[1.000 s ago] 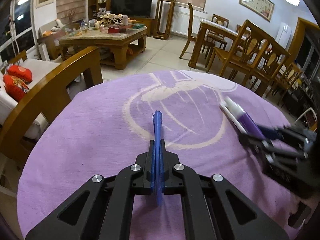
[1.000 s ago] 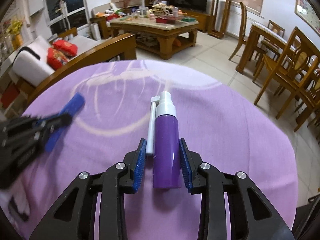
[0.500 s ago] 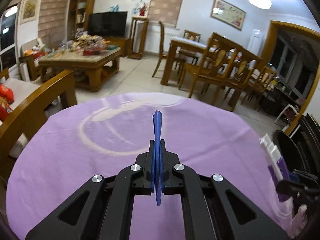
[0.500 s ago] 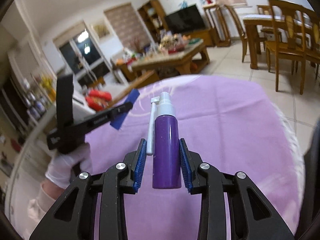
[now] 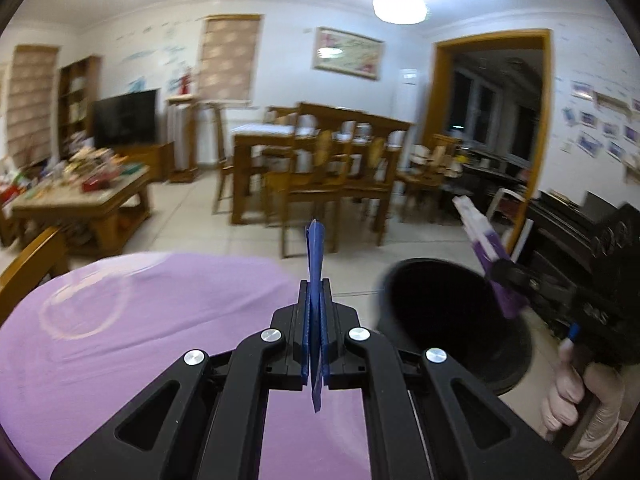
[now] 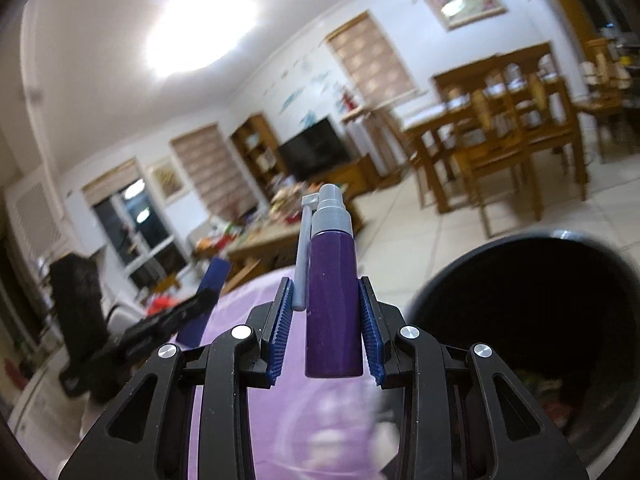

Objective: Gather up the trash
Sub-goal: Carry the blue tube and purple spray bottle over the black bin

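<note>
Purple spray bottle (image 6: pixel 334 300) gripped by right tongs (image 6: pixel 326 320), flat blue wrapper (image 5: pixel 316 264) pinched in left tongs (image 5: pixel 316 312)

Room lighting is artificial and comes from round ceiling lamps (image 5: pixel 398 10), which blow out to white glare in both views. Walls and ceiling read bright; the inside of the bin (image 6: pixel 532 320) ahead and to the right of the right tool (image 6: pixel 326 312) is near black, with no detail. Each view shows strong fisheye bending and dark corners at the frame edge. Motion blur smears the dining chairs (image 5: pixel 320 184) and the purple surface (image 5: pixel 140 320). Tool bodies close to the lens stay sharp.
</note>
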